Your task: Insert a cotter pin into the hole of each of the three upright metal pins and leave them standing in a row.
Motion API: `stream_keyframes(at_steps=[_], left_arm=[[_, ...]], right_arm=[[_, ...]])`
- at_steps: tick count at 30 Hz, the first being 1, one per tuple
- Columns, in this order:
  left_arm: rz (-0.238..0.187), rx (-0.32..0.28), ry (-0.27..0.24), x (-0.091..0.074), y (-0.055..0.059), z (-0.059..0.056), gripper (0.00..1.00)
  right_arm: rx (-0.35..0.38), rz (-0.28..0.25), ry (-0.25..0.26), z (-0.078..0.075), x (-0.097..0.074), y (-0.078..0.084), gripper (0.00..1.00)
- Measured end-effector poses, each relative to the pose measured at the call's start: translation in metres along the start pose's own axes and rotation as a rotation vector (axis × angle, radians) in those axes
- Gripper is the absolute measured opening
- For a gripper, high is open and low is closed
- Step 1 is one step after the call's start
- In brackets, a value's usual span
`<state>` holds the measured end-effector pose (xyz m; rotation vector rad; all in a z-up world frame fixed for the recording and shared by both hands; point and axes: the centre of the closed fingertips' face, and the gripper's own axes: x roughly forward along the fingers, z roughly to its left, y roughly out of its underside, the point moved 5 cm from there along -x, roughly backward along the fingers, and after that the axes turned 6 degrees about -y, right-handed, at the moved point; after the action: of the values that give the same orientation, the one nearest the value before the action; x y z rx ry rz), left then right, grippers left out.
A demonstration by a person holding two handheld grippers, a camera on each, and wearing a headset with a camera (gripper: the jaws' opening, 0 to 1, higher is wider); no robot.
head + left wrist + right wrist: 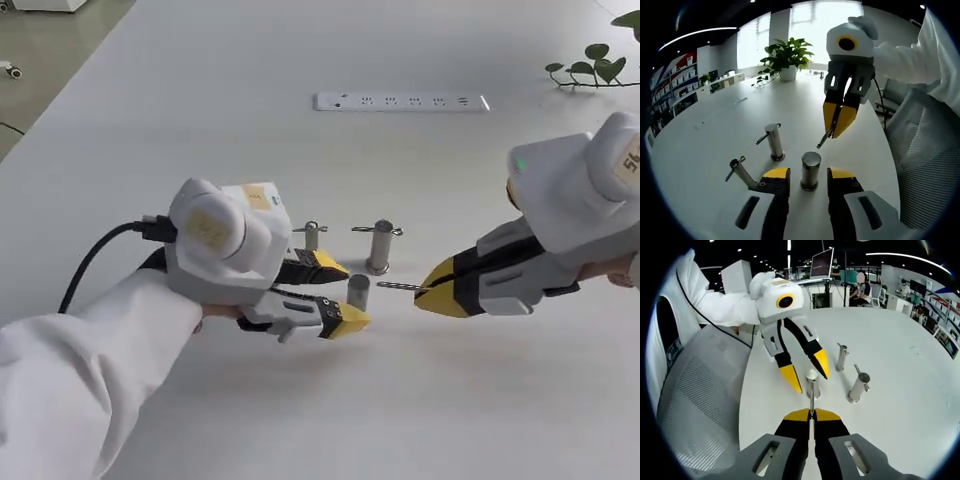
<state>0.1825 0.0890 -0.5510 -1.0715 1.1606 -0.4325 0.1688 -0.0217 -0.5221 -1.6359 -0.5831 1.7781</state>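
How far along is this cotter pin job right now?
Two look done: the first pin and the second pin each have a cotter pin through the top. In hand: the right gripper is shut on the last cotter pin, its tip near the third pin, which stands between the jaws of the open left gripper. Left: push it through, then perhaps straighten the row.

**White shells, yellow tips at the workbench**

Operator in a white long sleeve (90, 370). The left gripper (347, 293) has a rounded white plastic shell w/ a pale yellow sticker (207, 228) on top and a black cable (95, 255) plugged in at the rear. Its jaws are grey-white, black inside, yellow-ended. The right gripper (432, 290) has the same white shell & black-and-yellow jaws, plus a small green light (520, 165) and a tan label (630, 160), digits partly cut off.
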Motion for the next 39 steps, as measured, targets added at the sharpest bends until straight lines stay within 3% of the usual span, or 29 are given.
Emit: stream_keyframes(at_steps=[4, 8, 15, 25, 39], left_arm=[[-0.007, -0.026, -0.013, 0.004, 0.003, 0.001, 0.24], [0.002, -0.024, -0.022, 0.006, 0.005, -0.001, 0.12], [-0.013, -0.044, -0.019, 0.005, 0.006, -0.001, 0.12], [-0.01, -0.013, -0.03, 0.006, 0.007, -0.002, 0.11], [-0.005, -0.009, -0.034, 0.007, 0.008, -0.002, 0.11]], right_arm=[[-0.005, 0.004, -0.007, 0.0, 0.002, -0.001, 0.0], [-0.007, 0.012, -0.009, -0.001, 0.003, -0.001, 0.0], [-0.019, 0.032, -0.019, -0.001, 0.007, -0.001, 0.0], [-0.012, 0.023, -0.021, -0.004, 0.008, -0.005, 0.0], [-0.102, 0.086, -0.028, -0.009, 0.024, -0.008, 0.0]])
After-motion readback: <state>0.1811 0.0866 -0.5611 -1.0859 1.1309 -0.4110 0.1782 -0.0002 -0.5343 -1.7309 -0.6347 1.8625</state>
